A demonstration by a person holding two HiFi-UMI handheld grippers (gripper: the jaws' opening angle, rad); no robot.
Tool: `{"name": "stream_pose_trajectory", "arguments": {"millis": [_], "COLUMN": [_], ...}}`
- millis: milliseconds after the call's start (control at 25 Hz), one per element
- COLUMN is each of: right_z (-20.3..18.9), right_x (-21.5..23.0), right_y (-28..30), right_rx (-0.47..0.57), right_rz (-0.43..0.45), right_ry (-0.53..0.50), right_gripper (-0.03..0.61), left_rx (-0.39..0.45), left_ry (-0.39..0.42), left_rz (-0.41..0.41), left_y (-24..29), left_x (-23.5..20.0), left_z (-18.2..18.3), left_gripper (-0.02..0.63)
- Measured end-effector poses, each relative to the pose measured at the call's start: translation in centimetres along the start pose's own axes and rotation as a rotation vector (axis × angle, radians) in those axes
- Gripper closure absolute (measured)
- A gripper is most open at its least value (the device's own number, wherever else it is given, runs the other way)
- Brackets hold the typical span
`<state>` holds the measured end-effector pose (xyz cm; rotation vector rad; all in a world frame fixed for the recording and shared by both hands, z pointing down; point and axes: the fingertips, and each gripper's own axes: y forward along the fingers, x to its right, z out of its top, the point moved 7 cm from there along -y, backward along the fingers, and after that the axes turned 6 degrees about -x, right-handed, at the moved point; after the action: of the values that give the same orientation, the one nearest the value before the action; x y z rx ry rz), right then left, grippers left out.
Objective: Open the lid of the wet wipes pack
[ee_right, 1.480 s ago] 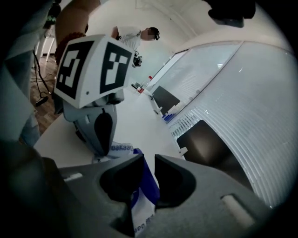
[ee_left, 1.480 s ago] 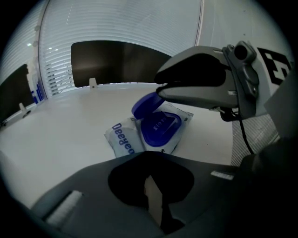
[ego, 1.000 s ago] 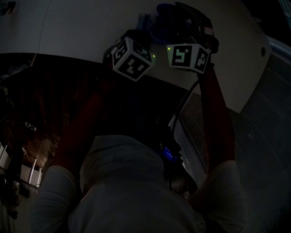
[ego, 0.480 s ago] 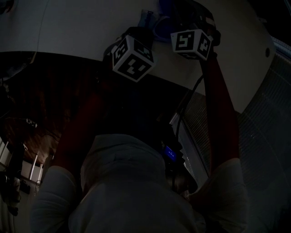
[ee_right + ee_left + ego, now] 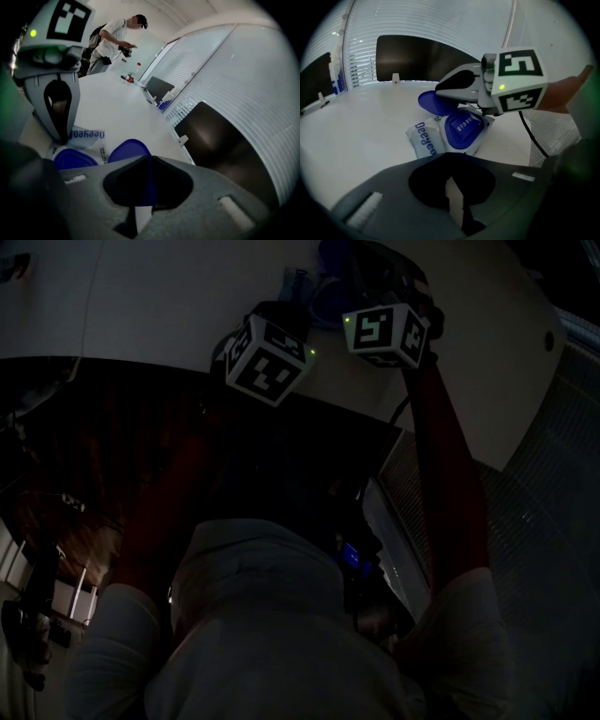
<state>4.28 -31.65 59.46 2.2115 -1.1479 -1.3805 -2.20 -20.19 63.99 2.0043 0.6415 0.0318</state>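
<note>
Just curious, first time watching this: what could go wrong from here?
The right gripper pinches the blue lid, already flipped up; pulling further might strain its hinge. The left gripper seems to pin only one end of the wet wipes pack, so it could slide or lift.

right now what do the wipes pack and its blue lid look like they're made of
The pack looks like soft plastic film: white, printed, creased at its edges. The lid looks like stiff moulded plastic: smooth blue with a dull sheen, and it holds its curved shape while raised open.
</note>
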Motion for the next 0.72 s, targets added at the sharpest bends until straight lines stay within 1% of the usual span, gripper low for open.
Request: {"name": "stream_pose_trajectory", "arguments": {"millis": [160, 320, 520, 720], "right_z": [1.2, 2.2, 3.4, 6.4], "right_x": [0.6, 1.0, 2.0, 3.7], "right_y": [-2.6, -5.8, -10.0, -15.1], "right_rx": [0.025, 0.050, 0.083, 0.164], "right_rz": [-0.023, -0.047, -0.072, -0.130], "right_ry": [0.076, 0.174, 0.355, 0.424], "right_gripper": [0.555, 0.555, 0.565, 0.575], "left_rx": [-0.009, 0.015, 0.122, 0.185], "left_ry": [0.009, 0.017, 0.047, 0.022], "left_rz": [0.009, 0.029, 0.058, 0.079], "left_y": [-0.2, -1.6, -5.5, -10.0], "left_x": [-0.1, 0.0, 0.5, 1.5], "left_z": [0.3, 1.5, 4.6, 5.6], "left_gripper": [0.612, 0.612, 0.612, 0.612]}}
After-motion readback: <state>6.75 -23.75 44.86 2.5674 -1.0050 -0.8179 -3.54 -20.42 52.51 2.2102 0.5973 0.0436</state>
